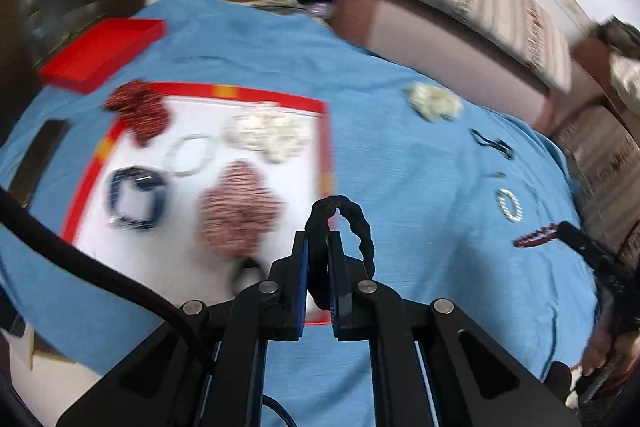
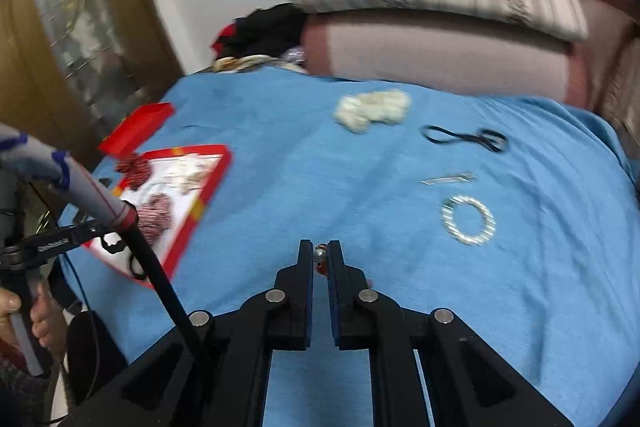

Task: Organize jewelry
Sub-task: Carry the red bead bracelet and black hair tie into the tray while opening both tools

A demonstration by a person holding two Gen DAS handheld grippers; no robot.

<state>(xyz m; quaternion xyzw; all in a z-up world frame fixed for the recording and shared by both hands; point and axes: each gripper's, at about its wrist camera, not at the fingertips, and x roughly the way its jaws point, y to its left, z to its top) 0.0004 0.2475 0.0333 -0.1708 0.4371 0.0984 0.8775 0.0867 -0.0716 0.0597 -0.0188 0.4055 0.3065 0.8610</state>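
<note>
At the far left the red box lid point(image 1: 100, 57) lies apart from the red-rimmed tray point(image 1: 326, 143), which stands on the blue cloth point(image 1: 400, 155). The tray already holds 5 pieces: a dark red beaded cluster point(image 1: 140, 115), a navy bracelet point(image 1: 136, 201), a clear bangle point(image 1: 190, 155), a white beaded cluster point(image 1: 270, 135) and a pink beaded cluster point(image 1: 238, 209). The left gripper point(image 1: 319, 247) is clamped on a black fabric band point(image 1: 352, 223), hanging over the tray's near right corner, so that piece looks about to go in

Further right, the cloth carries what is left: a white beaded bunch point(image 2: 372, 111), a black cord piece point(image 2: 464, 137), a thin silver bar point(image 2: 448, 179), blurred, and a silver beaded bracelet point(image 2: 468, 221). The right gripper point(image 2: 320, 259) is pinched on a beaded strand point(image 2: 320, 255) with a grey and a red bead showing; in the left wrist view dark red beads trail from it

By my judgement roughly half is sorted, with 2 pieces in transit and 4 waiting
</note>
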